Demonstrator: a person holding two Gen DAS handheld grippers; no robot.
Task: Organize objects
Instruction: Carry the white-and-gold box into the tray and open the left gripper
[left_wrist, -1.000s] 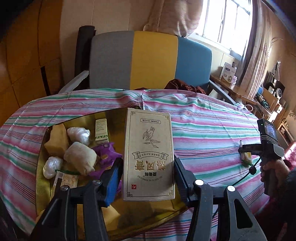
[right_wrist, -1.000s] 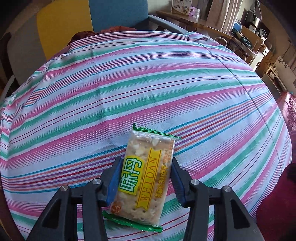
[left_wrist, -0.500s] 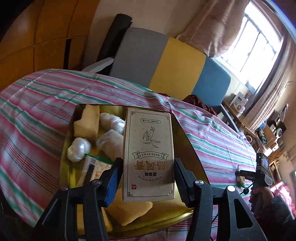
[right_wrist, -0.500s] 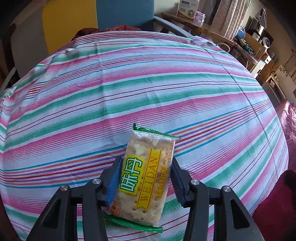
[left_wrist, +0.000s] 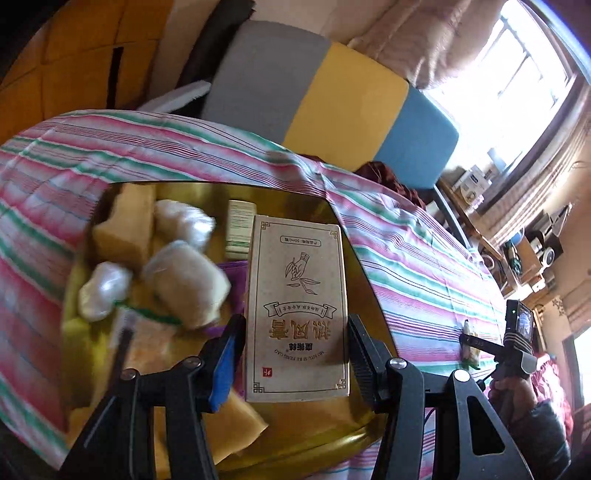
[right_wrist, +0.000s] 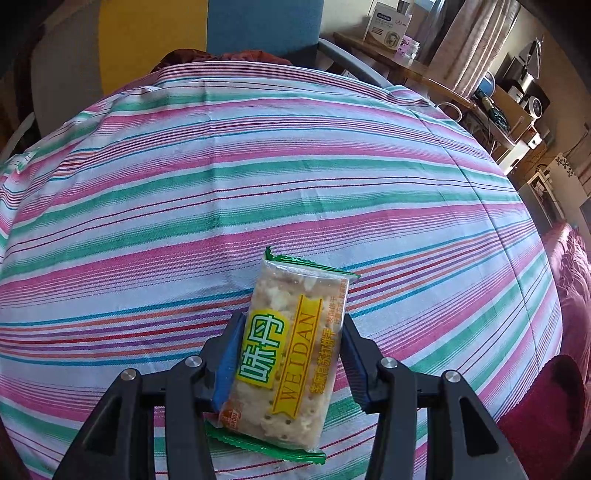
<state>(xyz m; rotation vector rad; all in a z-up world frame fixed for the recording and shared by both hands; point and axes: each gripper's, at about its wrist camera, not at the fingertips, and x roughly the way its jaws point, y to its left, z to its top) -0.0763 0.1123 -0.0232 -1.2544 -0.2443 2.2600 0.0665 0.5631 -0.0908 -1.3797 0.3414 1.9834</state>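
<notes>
Left gripper (left_wrist: 295, 354) clamps a tall beige cardboard box printed with gold Chinese lettering (left_wrist: 297, 310) between its two fingers, the box's long axis running straight away from the camera and its print upside down in this view. That box hangs over a shiny gold rectangular tray (left_wrist: 354, 417) on the pink, green and white striped tablecloth (left_wrist: 424, 266). Inside the tray lie a tan block (left_wrist: 123, 229), three white plastic-wrapped bundles (left_wrist: 184, 284), a small white and green carton (left_wrist: 240, 229) at the far side and a purple wrapper (left_wrist: 234, 273) partly hidden behind the box; this side of the view is blurred.

Right gripper (right_wrist: 291, 358) grips a clear cracker packet with green crimped ends and a yellow label (right_wrist: 291, 350), held above the striped tablecloth (right_wrist: 258, 177). The packet's long axis points away from the camera, leaning slightly right. In the left wrist view, the right gripper (left_wrist: 471, 341) sits near the cloth's far right edge.
</notes>
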